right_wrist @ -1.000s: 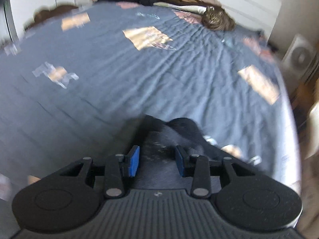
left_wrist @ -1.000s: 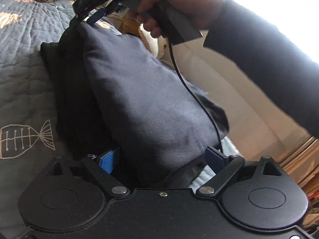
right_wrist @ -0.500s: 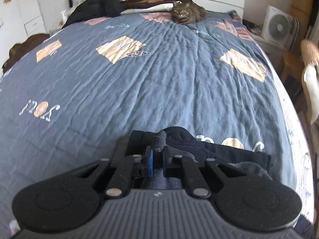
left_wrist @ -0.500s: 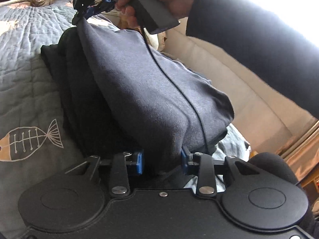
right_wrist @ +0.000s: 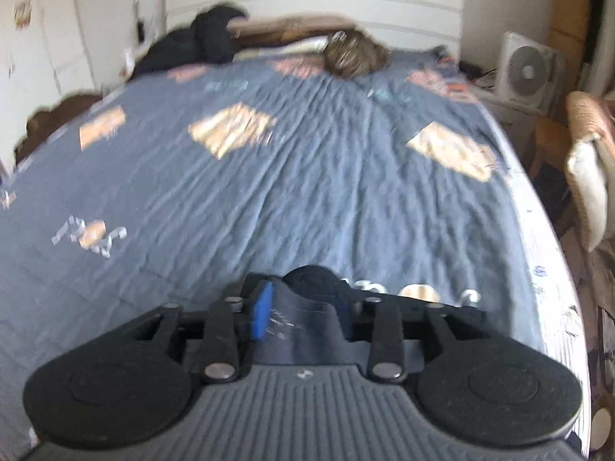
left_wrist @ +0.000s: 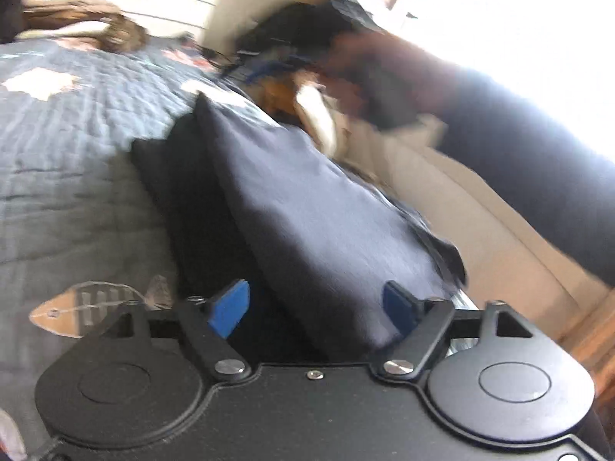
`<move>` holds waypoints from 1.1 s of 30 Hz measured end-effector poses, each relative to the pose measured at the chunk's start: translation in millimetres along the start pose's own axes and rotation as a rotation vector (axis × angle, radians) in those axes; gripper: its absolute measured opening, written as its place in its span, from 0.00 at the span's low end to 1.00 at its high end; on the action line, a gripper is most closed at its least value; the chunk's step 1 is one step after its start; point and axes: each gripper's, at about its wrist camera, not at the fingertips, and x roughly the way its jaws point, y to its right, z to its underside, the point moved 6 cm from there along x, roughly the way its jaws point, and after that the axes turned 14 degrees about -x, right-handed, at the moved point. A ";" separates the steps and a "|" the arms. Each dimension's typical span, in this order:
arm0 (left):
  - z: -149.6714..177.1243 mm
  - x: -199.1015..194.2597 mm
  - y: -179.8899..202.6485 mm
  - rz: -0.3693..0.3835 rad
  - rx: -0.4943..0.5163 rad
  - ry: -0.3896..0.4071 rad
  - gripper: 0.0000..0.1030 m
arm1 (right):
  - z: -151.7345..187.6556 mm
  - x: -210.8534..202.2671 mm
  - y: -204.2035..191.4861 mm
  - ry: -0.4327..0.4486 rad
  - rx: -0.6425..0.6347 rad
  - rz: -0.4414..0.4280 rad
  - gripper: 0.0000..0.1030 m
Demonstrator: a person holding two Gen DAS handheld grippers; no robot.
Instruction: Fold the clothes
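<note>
There is 1 bed [right_wrist: 307, 176] under 1 blue-grey quilt [left_wrist: 69, 176]. On it lies 1 folded dark garment [left_wrist: 307, 207]. 2 tongs are in view: the left tongs [left_wrist: 315, 303] and the right tongs [right_wrist: 303, 315], each with 2 blue pads [left_wrist: 229, 307], so 4 pads. 1 cat [right_wrist: 355, 57] lies at the head of the bed beside 1 dark heap of clothes [right_wrist: 200, 46]. 1 white fan [right_wrist: 528, 71] stands past the bed's corner. 1 fish print [left_wrist: 88, 307] shows on the quilt in the left wrist view.

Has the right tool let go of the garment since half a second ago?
Yes. The right tool was pinched shut; now its jaws are opening around the garment on the bed.
</note>
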 end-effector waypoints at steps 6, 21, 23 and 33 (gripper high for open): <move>-7.6 -1.6 21.0 -0.015 -0.011 0.046 0.97 | 55.0 -80.5 21.5 0.100 0.099 0.041 0.49; 30.8 33.6 54.0 0.190 -0.146 -0.096 0.97 | 221.6 -137.7 29.9 0.032 0.352 -0.229 0.50; 30.5 34.4 57.4 0.181 -0.144 -0.093 0.97 | 236.7 -135.2 32.1 0.021 0.339 -0.204 0.50; 38.2 15.0 68.3 0.016 -0.054 -0.080 0.97 | 278.6 -155.3 38.5 0.009 0.246 -0.110 0.48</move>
